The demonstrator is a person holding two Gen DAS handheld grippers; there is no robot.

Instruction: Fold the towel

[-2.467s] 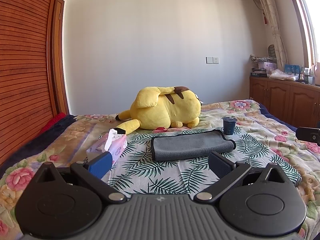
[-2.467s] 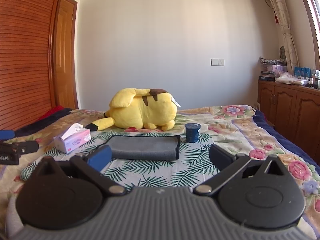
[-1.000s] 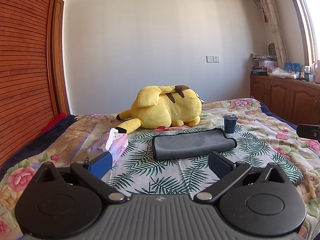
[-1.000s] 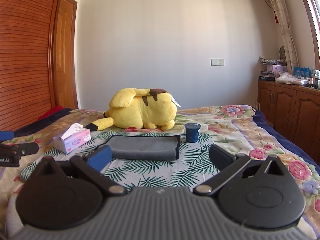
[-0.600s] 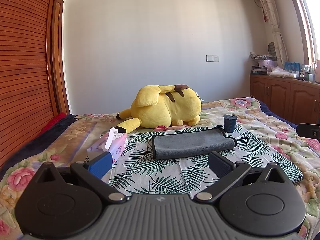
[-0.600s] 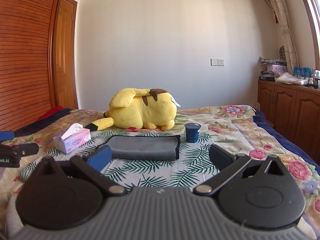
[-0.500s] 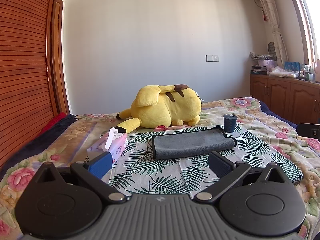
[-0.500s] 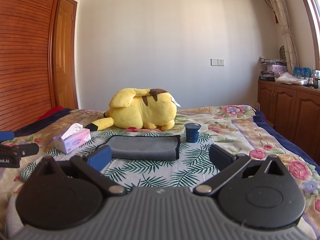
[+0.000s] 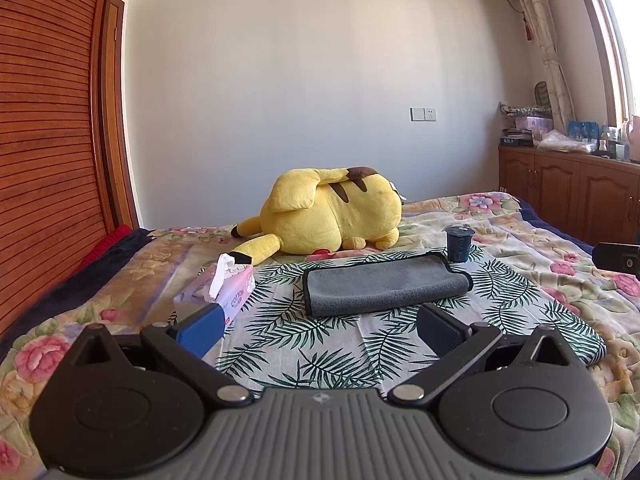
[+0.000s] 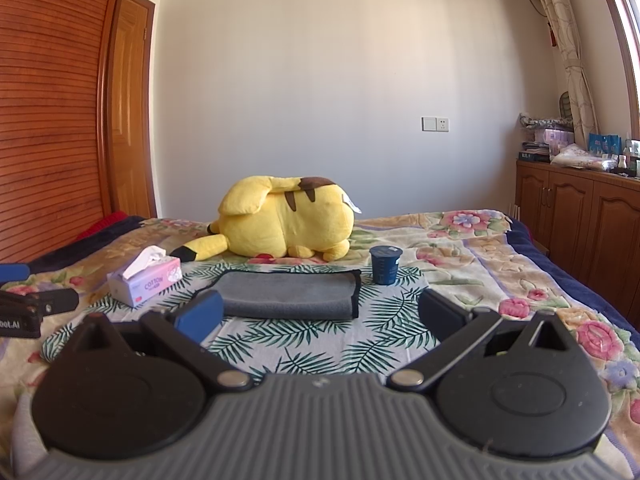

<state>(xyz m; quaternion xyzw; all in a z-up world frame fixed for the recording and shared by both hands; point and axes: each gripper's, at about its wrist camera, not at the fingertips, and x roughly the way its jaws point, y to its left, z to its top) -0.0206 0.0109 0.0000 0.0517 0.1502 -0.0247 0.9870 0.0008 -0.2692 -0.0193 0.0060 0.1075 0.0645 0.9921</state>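
A grey towel (image 9: pixel 382 284) lies folded into a long flat bundle on a palm-leaf cloth (image 9: pixel 320 344) on the bed; it also shows in the right wrist view (image 10: pixel 290 294). My left gripper (image 9: pixel 320 330) is open and empty, held back from the towel's near edge. My right gripper (image 10: pixel 320 314) is open and empty, also short of the towel. The left gripper's side shows at the left edge of the right wrist view (image 10: pixel 24 308).
A yellow plush toy (image 9: pixel 332 216) lies behind the towel. A pink tissue box (image 9: pixel 224 288) stands left of the towel. A dark blue cup (image 9: pixel 459 243) stands at the towel's far right corner. Wooden cabinets (image 10: pixel 580 216) line the right wall.
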